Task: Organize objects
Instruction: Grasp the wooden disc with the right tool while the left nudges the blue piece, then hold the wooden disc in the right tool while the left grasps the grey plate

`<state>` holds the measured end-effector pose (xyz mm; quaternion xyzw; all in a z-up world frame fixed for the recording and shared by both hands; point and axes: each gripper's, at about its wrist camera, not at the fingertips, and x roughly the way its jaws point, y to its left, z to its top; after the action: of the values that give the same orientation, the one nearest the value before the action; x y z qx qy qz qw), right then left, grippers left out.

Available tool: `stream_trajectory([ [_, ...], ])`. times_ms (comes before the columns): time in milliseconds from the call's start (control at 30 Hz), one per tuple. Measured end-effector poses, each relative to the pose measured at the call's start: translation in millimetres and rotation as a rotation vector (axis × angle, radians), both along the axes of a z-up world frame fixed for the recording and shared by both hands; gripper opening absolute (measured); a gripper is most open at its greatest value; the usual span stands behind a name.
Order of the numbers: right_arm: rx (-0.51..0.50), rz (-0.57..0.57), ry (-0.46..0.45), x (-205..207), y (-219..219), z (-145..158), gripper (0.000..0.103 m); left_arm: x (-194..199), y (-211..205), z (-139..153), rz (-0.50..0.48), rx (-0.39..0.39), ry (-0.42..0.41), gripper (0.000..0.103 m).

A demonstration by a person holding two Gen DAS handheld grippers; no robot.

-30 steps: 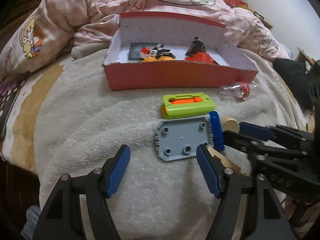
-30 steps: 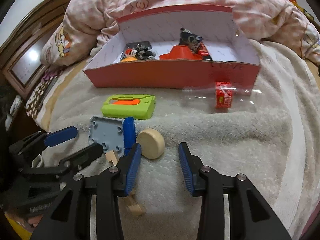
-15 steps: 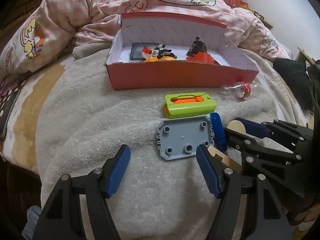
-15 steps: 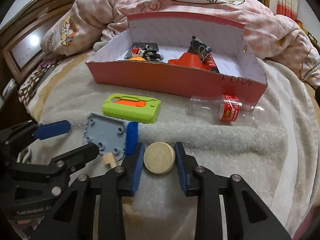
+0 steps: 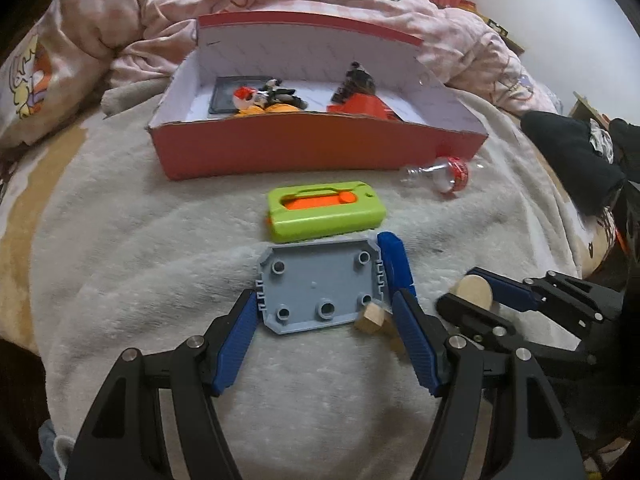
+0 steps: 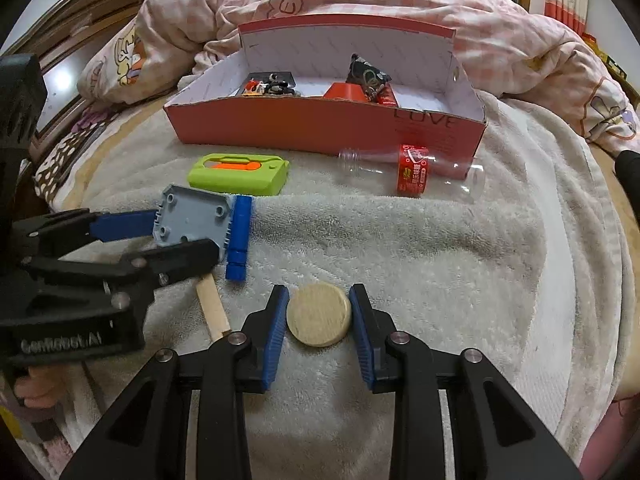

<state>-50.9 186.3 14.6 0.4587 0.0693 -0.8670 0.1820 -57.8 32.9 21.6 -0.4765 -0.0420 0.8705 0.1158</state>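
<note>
A: How was the disc (image 6: 319,314) placed against the right gripper (image 6: 319,322)?

B: It was seen at lower centre of the right wrist view, lying flat on the blanket (image 6: 420,248), squarely between the two blue pads. The pads were pressed against its rim on both sides, so the disc was taken to be gripped at a narrow opening. Being round, no long axis was offered.

A: And the left gripper (image 5: 326,330)?

B: Its jaws were held wide and nothing was clamped. The grey plate (image 5: 318,286) was found at mid-frame of the left wrist view, its near end just between the fingertips and its long side across the frame. No firm contact could be made out there.

A: Which gripper was nearer which thing?

B: The right was on the disc; the left was nearer the plate.

A: What was noted around them?

B: A blue bar (image 5: 394,266) was laid along the plate's right edge, touching it. A wood block (image 5: 372,318) was lodged at the plate's lower right corner, beside the left gripper's right finger, and could be caught in a grasp. A green case (image 5: 324,216) lay above the plate, a bottle (image 6: 412,170) just below the box, and the box (image 6: 320,128) at upper centre. The way from disc to box was judged to be crossed by the bottle.
</note>
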Motion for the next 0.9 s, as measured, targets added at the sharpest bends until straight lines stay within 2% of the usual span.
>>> stream_trajectory([
  [400,-0.008,0.0,0.021,4.0,-0.9,-3.6,0.039,-3.5,16.9,-5.9,0.004,-0.058,0.006,0.076],
  [500,-0.006,0.002,0.024,5.6,-1.0,-3.7,0.039,-5.2,14.4,-5.9,0.019,-0.045,0.009,0.076],
  [633,-0.009,0.003,0.024,6.5,-0.6,-4.0,0.039,-1.0,8.1,-5.6,0.028,-0.039,0.023,0.069],
  [900,-0.032,0.001,0.022,7.4,1.6,-3.9,0.039,6.7,0.5,-5.0,0.025,-0.02,0.03,0.069],
])
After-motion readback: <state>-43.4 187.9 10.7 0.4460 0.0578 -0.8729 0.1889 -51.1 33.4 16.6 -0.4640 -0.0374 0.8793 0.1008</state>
